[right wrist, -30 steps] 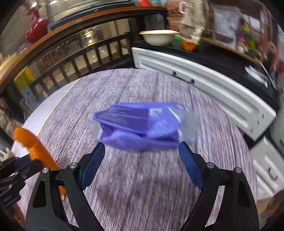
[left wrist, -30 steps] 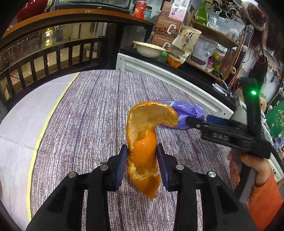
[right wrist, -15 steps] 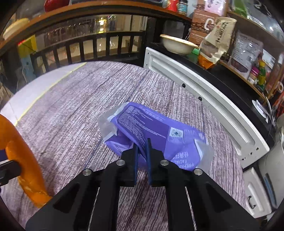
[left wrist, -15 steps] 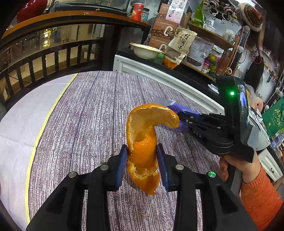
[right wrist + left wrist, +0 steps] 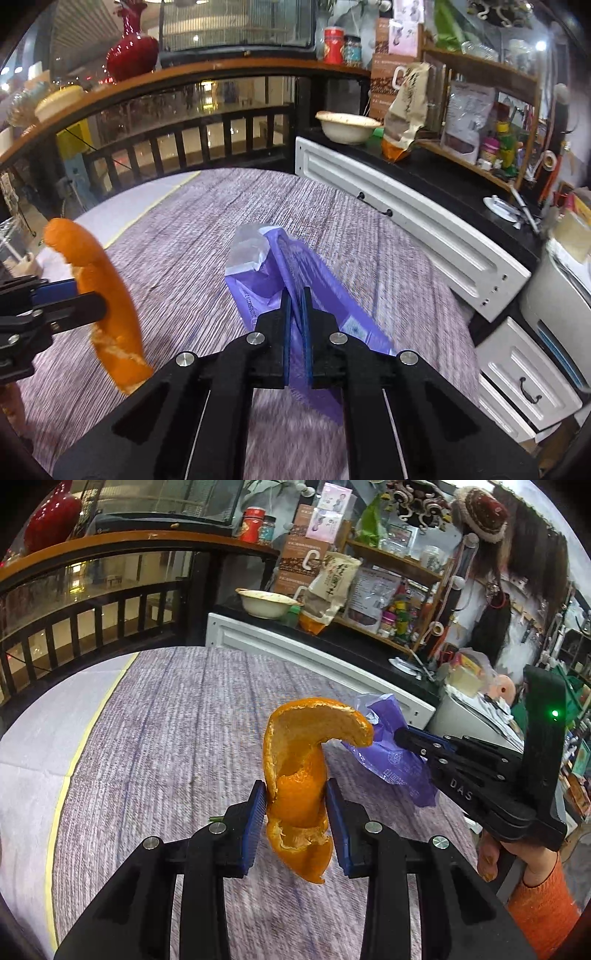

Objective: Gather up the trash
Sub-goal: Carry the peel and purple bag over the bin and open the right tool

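Item one: your left hand-held gripper is clamped on an orange peel, held upright above the purple-striped worktop. Item two: your right hand-held gripper is pinched tight on a purple plastic wrapper, lifted just beside the peel, its clear end pointing away.

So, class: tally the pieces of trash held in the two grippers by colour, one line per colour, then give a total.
Orange: 1, the orange peel in the left gripper.
Purple: 1, the purple wrapper in the right gripper.
Total: 2.
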Available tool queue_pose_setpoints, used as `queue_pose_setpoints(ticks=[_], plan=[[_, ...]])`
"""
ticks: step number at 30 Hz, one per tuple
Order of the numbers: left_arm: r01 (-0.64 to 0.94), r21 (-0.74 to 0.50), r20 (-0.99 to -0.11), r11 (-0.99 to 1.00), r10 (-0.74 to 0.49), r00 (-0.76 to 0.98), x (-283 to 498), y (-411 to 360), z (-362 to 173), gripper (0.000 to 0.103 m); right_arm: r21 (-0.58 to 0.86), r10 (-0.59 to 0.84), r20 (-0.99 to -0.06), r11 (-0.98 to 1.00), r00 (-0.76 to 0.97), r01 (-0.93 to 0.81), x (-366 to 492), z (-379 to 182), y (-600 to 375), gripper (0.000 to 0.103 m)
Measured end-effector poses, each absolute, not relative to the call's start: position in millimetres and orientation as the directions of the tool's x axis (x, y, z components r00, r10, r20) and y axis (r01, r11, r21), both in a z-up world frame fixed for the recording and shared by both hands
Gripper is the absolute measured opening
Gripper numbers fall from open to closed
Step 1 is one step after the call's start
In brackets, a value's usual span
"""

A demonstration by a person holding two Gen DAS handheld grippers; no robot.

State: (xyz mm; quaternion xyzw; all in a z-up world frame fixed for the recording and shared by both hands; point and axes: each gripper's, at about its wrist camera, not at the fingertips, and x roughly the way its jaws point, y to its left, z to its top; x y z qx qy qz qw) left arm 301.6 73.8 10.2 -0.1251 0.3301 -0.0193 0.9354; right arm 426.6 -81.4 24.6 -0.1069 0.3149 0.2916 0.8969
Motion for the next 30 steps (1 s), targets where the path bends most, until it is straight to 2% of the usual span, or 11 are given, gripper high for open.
queue_pose_setpoints(ticks=[11,20,24,30], plan=[[0.092,-0.261,-0.591,0.961,-0.234,0.772,267,11,19,0.033,0.068,0.427,-0.585,0.873,0.69,-0.482,369,40,-176,0.003],[0.223,-0.274,-0.575,0.935,-0.345,0.742,256,-48,25,0.033,0.119,0.319,-0.553,0.945,0.77,-0.306,327,48,-283,0.003],[0.281,-0.286,-0.564,0.916,-0.398,0.723,254,-75,29,0.033,0.126,0.264,-0.573,0.964,0.776,-0.235,313,37,-321,0.003],[0.375,-0.27,-0.565,0.887,-0.461,0.684,246,-121,30,0.033,0.184,0.208,-0.653,0.976,0.728,-0.114,308,-9,-366,0.003]])
